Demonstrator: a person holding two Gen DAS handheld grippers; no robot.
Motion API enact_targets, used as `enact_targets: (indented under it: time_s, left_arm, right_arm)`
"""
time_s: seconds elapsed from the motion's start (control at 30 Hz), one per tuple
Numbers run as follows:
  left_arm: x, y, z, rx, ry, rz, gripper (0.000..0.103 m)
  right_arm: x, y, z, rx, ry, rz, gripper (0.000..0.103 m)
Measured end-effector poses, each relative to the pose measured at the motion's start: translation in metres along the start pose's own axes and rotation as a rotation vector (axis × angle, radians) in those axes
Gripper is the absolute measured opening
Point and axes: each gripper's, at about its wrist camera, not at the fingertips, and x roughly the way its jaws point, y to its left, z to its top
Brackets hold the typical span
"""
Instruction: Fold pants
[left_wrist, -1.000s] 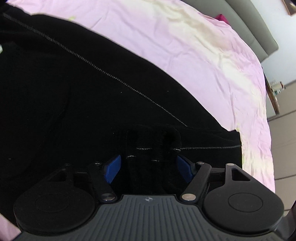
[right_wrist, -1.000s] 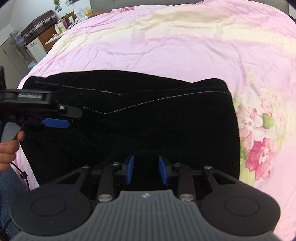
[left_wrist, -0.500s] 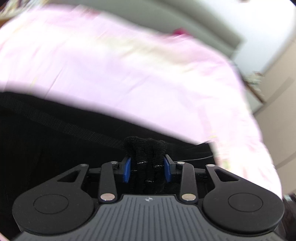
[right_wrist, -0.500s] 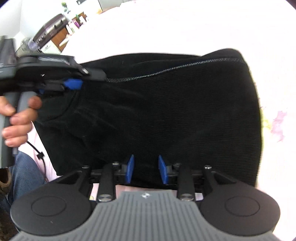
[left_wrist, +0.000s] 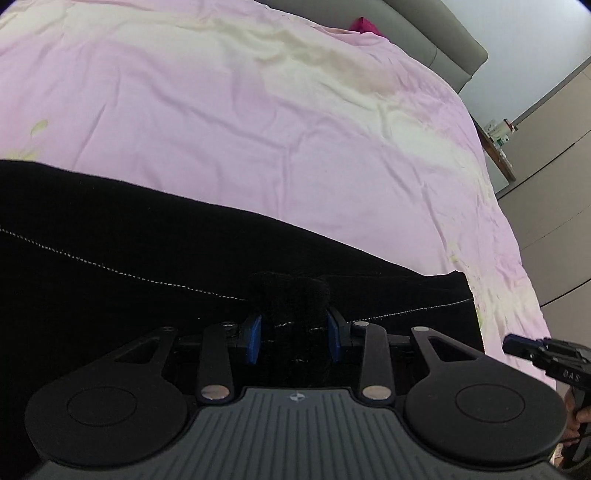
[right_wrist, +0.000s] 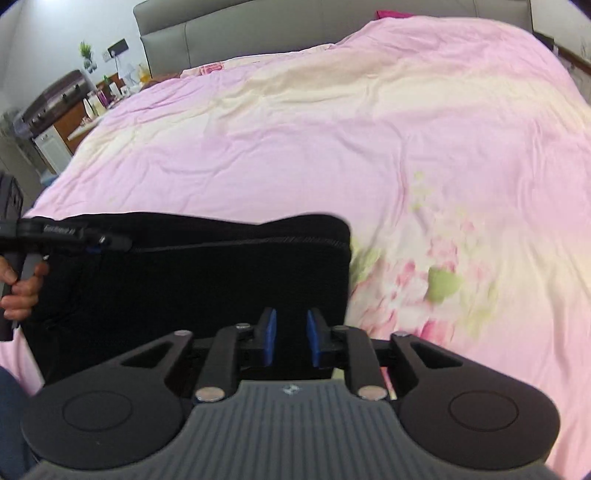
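Note:
Black pants (left_wrist: 129, 236) with a thin white stitch line lie folded on the pink bed cover. My left gripper (left_wrist: 293, 325) is shut on a bunched edge of the pants and holds it up. In the right wrist view the pants (right_wrist: 207, 280) hang as a dark panel at lower left. My right gripper (right_wrist: 290, 332) has its blue pads close together with black cloth between them, at the pants' near right corner. The left gripper (right_wrist: 107, 242) shows at the pants' left edge, and the right gripper's tip (left_wrist: 517, 345) shows at the far right of the left wrist view.
The pink floral bed cover (right_wrist: 406, 155) fills most of both views. A grey headboard (right_wrist: 258, 33) stands at the back. A bedside cabinet with small items (right_wrist: 74, 110) is at the left of the bed. A wardrobe wall (left_wrist: 554, 166) is at the right.
The left gripper closed on a bunch of the pants' edge and lifted it. Both grippers raised the near edge off the bed and carried it toward the far side.

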Motion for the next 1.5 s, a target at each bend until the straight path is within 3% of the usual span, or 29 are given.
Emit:
enact_targets:
  time_s: [0.2, 0.3, 0.47, 0.5, 0.57, 0.67, 0.83, 1.0, 1.03, 1.07, 1.13, 1.27, 1.5]
  left_arm:
    - [0.004, 0.010, 0.003, 0.016, -0.013, -0.062, 0.040]
    - [0.008, 0.018, 0.004, 0.002, -0.009, -0.091, 0.041]
    - [0.011, 0.018, 0.005, -0.004, 0.001, -0.080, 0.050]
    - [0.010, 0.015, 0.007, -0.011, 0.011, -0.074, 0.051]
    - [0.004, 0.007, 0.009, 0.000, 0.026, -0.048, 0.064]
    - [-0.017, -0.012, 0.001, 0.079, 0.026, 0.029, 0.074]
    - [-0.045, -0.038, -0.030, 0.080, 0.038, 0.137, 0.076]
    - [-0.047, -0.055, -0.058, 0.063, 0.044, 0.197, 0.077]
    - [-0.040, -0.057, -0.060, 0.061, 0.065, 0.230, 0.072]
    - [-0.033, -0.057, -0.062, 0.067, 0.089, 0.261, 0.062]
    - [-0.023, -0.051, -0.065, 0.027, 0.115, 0.298, 0.060]
    - [-0.017, -0.044, -0.070, 0.007, 0.122, 0.319, 0.060]
    - [-0.025, -0.044, -0.074, 0.004, 0.095, 0.333, 0.063]
  right_arm:
    - [0.071, -0.007, 0.049, -0.048, 0.015, -0.028, 0.012]
    - [0.127, -0.013, 0.048, -0.023, 0.109, -0.046, 0.012]
    - [0.157, -0.015, 0.048, 0.028, 0.119, -0.062, 0.009]
    - [0.157, -0.013, 0.050, 0.020, 0.125, -0.065, 0.009]
    - [0.144, -0.010, 0.053, 0.007, 0.118, -0.070, 0.010]
    - [0.101, -0.003, 0.048, 0.000, 0.084, -0.052, 0.016]
    - [0.037, 0.015, 0.000, -0.017, 0.072, -0.052, 0.016]
    - [-0.003, 0.035, -0.057, -0.046, 0.048, -0.066, 0.016]
    - [-0.007, 0.037, -0.068, -0.048, 0.049, -0.067, 0.016]
    - [-0.006, 0.039, -0.077, -0.057, 0.051, -0.078, 0.016]
    - [0.001, 0.044, -0.093, -0.074, 0.075, -0.099, 0.016]
    - [0.020, 0.047, -0.112, -0.082, 0.122, -0.115, 0.016]
    - [0.031, 0.053, -0.110, -0.144, 0.173, -0.139, 0.016]
